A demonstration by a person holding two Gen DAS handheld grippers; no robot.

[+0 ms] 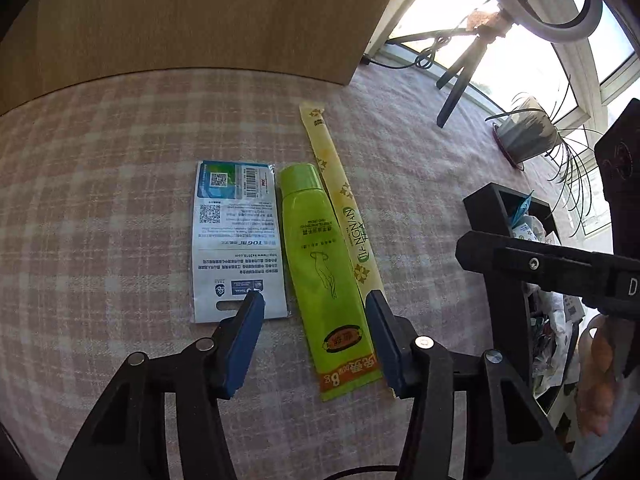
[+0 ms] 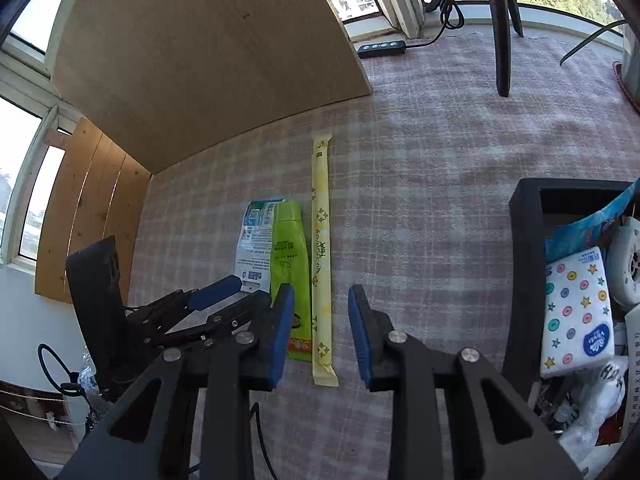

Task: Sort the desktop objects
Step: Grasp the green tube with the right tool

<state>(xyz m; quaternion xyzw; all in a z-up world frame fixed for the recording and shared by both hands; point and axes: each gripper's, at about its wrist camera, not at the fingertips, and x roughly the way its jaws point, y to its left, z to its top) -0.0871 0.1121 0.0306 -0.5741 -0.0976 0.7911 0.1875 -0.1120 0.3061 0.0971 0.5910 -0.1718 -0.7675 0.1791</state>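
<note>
Both tongs empty: left gripper (image 1: 316, 300) wide over the green tube (image 1: 320, 264), right gripper (image 2: 320, 316) parted above the tea stick (image 2: 322, 256). White packet (image 1: 234, 240) alongside. Three lined up; black bin (image 2: 524, 280) still full, so sorting looks early.

Open left claw (image 1: 314, 300) over green tube (image 1: 322, 272)

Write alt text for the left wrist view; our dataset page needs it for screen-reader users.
The open left hand-held gripper hovers over a green tube lying on a pink plaid tablecloth, between a white printed packet and a long yellow tea sachet. At right, a black storage box and the right hand-held gripper.
</note>
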